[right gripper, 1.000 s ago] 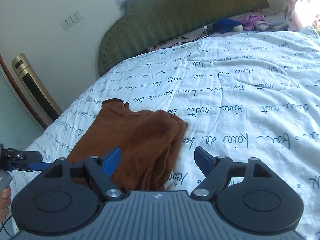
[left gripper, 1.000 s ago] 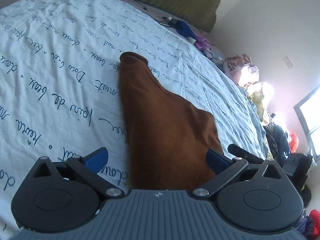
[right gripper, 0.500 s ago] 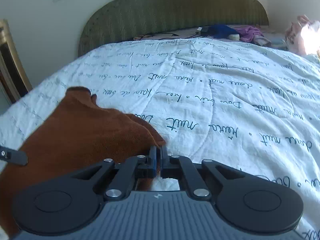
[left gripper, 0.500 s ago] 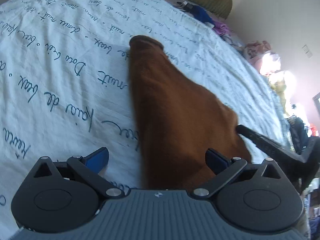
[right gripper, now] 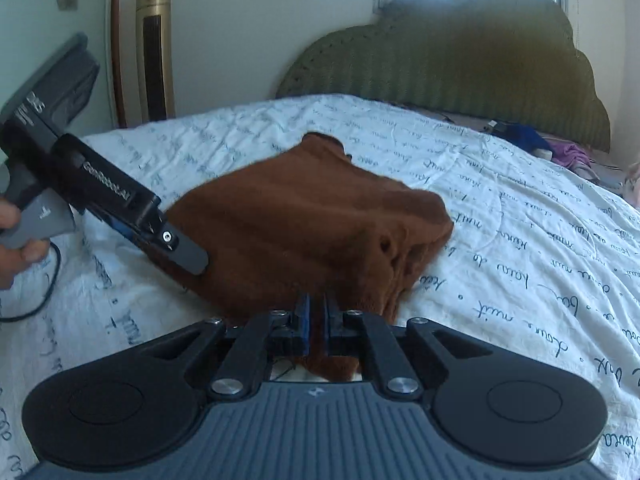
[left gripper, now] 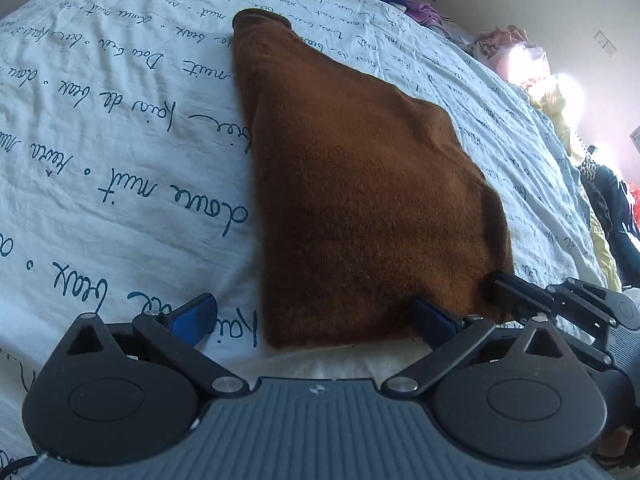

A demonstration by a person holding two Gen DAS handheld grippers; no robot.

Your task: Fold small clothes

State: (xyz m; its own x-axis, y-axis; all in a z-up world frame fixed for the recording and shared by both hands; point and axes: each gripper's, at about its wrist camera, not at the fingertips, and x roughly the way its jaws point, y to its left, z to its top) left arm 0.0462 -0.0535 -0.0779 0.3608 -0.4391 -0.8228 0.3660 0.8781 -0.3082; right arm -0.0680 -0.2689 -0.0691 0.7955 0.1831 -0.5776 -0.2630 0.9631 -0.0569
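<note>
A brown fleece garment point(left gripper: 352, 184) lies on the white bedspread, one narrow end stretched toward the far side. My left gripper point(left gripper: 316, 314) is open, its fingers straddling the garment's near left corner at the hem. My right gripper point(right gripper: 316, 320) is shut on the garment's near right corner point(right gripper: 320, 344) and lifts that edge a little, so the cloth point(right gripper: 304, 224) bunches into folds. The right gripper also shows at the right in the left wrist view point(left gripper: 520, 292). The left gripper shows at the left in the right wrist view point(right gripper: 176, 248), resting against the cloth.
The white bedspread with blue script point(left gripper: 100, 128) covers the bed. A green headboard point(right gripper: 460, 56) stands at the far end. Blue and purple clothes point(right gripper: 536, 144) lie near it. More clothes point(left gripper: 520, 52) are piled beyond the bed's right side. A gold tower fan point(right gripper: 154, 48) stands by the wall.
My right gripper closed on the garment's corner and raised it, bunching the cloth. My left gripper moved in to the near hem and stayed open.
</note>
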